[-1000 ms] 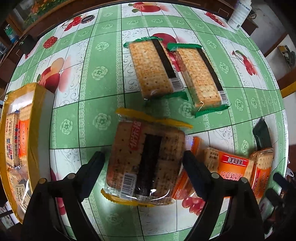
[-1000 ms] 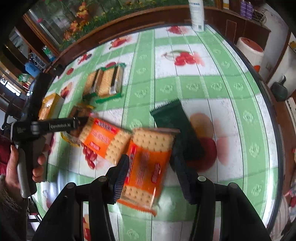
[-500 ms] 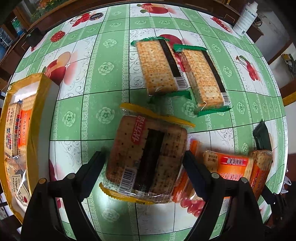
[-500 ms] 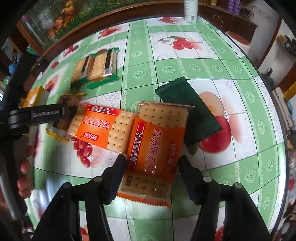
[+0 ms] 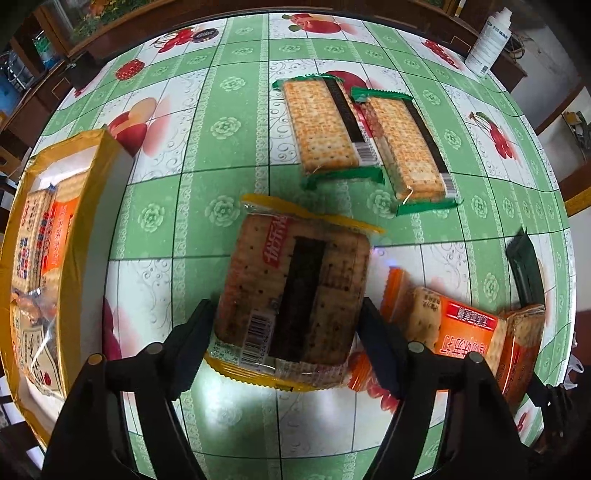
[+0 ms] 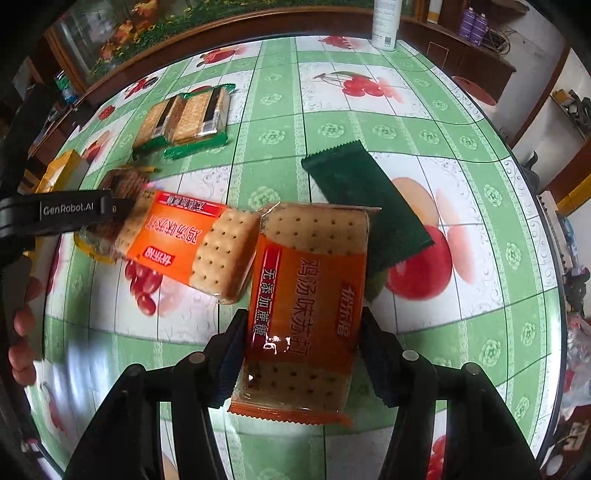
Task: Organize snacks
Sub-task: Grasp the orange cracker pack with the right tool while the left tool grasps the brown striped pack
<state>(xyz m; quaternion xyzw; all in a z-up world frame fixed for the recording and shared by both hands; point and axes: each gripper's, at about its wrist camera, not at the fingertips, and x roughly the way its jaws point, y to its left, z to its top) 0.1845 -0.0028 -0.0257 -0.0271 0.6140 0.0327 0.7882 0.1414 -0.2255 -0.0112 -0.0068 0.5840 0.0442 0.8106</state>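
Note:
My left gripper (image 5: 284, 325) is shut on a yellow-edged cracker pack (image 5: 295, 295) and holds it above the table. My right gripper (image 6: 301, 339) is shut on an orange cracker pack (image 6: 310, 295), lifted off the cloth. A second orange pack (image 6: 188, 243) lies on the table left of it, also in the left wrist view (image 5: 458, 328). Two green-edged cracker packs (image 5: 362, 136) lie side by side farther back. A dark green pack (image 6: 365, 199) lies flat behind the held orange pack. A yellow box (image 5: 44, 258) holding several snack packs stands at the far left.
The table (image 6: 424, 122) wears a green-and-white cloth printed with fruit. A white bottle (image 5: 487, 44) stands at the far right edge, also in the right wrist view (image 6: 386, 22). A wooden rail runs behind the table. The person's hand (image 6: 22, 332) holds the left gripper.
Both grippers have closed in on their packs and lifted them. The right gripper's orange pack has turned more upright; the yellow-edged pack sits higher between the left fingers.

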